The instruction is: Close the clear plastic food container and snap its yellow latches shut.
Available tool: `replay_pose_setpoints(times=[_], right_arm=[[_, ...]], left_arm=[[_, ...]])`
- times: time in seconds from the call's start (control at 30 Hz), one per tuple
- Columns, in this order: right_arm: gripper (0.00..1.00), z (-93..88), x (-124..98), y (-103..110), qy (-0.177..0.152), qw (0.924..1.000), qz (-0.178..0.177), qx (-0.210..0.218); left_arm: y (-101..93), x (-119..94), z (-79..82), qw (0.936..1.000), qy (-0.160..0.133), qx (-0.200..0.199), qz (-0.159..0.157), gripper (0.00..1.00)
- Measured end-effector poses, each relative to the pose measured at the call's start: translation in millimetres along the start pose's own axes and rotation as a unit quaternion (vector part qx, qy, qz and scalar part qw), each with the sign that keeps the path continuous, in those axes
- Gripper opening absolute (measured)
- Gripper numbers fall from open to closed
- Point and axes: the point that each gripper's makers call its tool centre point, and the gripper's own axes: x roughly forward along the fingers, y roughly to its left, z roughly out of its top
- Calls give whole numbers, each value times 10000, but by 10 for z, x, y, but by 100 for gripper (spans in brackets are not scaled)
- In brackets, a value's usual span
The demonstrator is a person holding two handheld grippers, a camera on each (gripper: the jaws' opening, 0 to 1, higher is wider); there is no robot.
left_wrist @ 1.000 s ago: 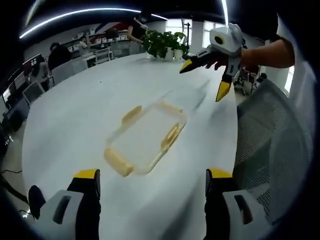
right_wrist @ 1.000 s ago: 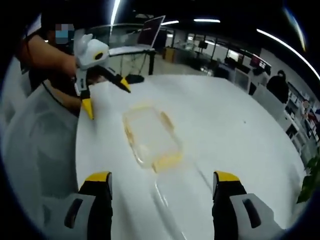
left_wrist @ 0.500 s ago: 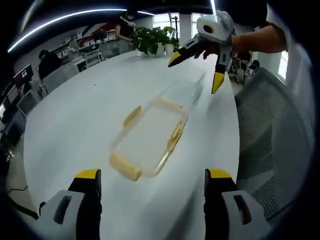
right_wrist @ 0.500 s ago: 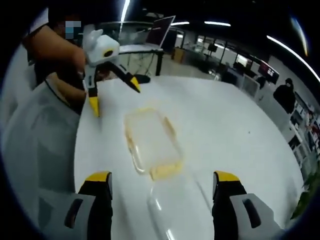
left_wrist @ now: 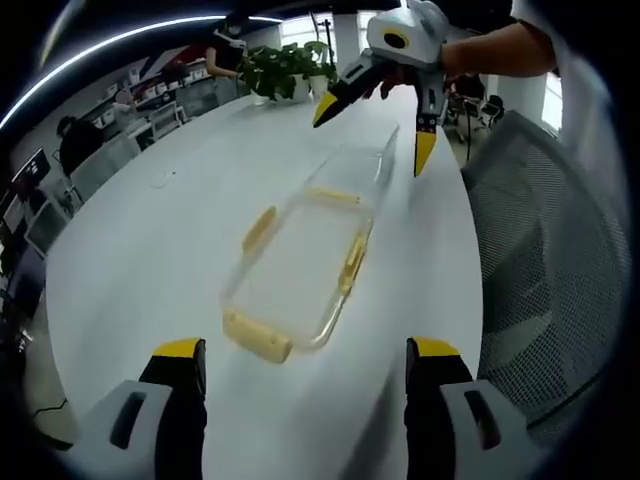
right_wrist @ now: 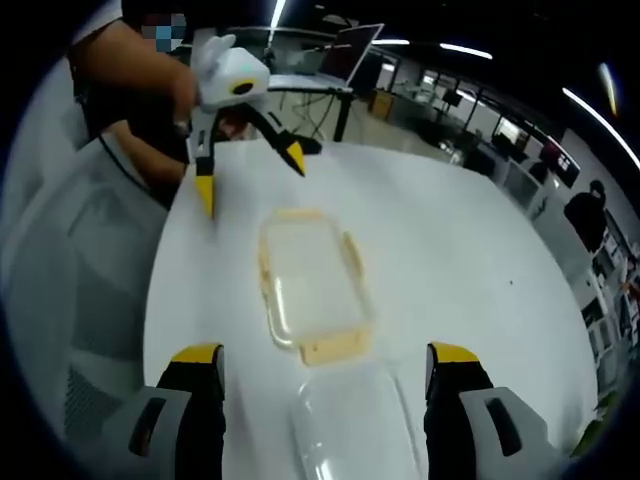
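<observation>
A clear plastic container part with yellow latches (left_wrist: 300, 262) (right_wrist: 312, 278) lies flat on the white table (left_wrist: 150, 240) (right_wrist: 470, 260). A second clear plastic part without latches (left_wrist: 362, 172) (right_wrist: 352, 425) lies end to end with it, on the right gripper's side. My left gripper (left_wrist: 305, 352) (right_wrist: 250, 178) is open above the table at one end, holding nothing. My right gripper (right_wrist: 325, 357) (left_wrist: 375, 135) is open at the other end, over the plain clear part, also holding nothing. Neither gripper touches the plastic.
A grey mesh chair (left_wrist: 545, 250) (right_wrist: 85, 290) stands at the table edge beside the container. Potted plants (left_wrist: 280, 68) sit at the far end of the table. An open laptop (right_wrist: 352, 50) and people at desks are in the background.
Both views have shifted as the hands moved; the two grippers hang a little nearer over the container's ends. The plastic parts lie where they were, and both grippers stay open.
</observation>
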Motion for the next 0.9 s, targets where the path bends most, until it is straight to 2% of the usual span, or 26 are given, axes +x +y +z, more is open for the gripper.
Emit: replay_pose_setpoints(times=[0.13, 0.5, 0.9], right_arm=[[77, 38, 8, -36, 43, 9998, -41, -172], [78, 7, 113, 7, 235, 9985, 305, -377], [77, 13, 263, 12, 461, 9959, 523, -569]], left_arm=[[34, 11, -17, 9996, 124, 245, -32, 82], [69, 66, -2, 9978, 278, 568, -183, 79], [130, 166, 1, 9934, 485, 967, -372, 78]])
